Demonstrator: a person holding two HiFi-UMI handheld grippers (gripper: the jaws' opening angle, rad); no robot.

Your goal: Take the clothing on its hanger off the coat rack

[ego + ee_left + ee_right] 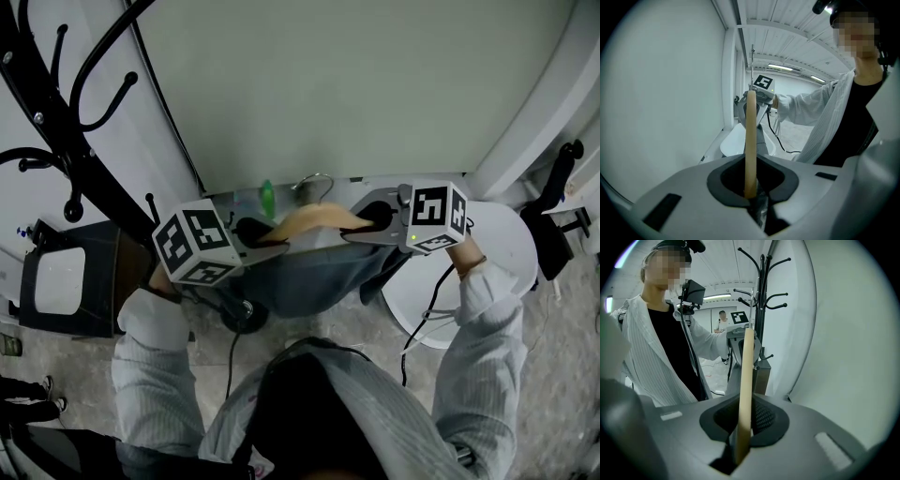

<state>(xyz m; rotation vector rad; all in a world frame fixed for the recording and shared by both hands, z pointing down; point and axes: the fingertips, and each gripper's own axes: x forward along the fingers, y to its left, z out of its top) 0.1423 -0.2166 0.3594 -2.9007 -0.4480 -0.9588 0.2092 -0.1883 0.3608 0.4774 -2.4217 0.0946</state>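
A wooden hanger [314, 220] with a metal hook [316, 181] is held level between both grippers, away from the black coat rack [56, 122] at the upper left. A grey garment [319, 272] hangs from it. My left gripper [258, 234] is shut on the hanger's left end, seen edge-on as a pale bar [751, 140] between the jaws [751, 194]. My right gripper [370, 220] is shut on the right end, where the bar [746, 390] runs out of the jaws [740, 451]. The rack [761, 277] stands behind the far gripper in the right gripper view.
A pale wall panel [356, 84] rises straight ahead. A white round table [502, 272] is at the right, with a cable [422, 319] trailing to the floor. A black box [66, 281] sits beside the rack's foot. A green bottle [267, 199] stands by the wall.
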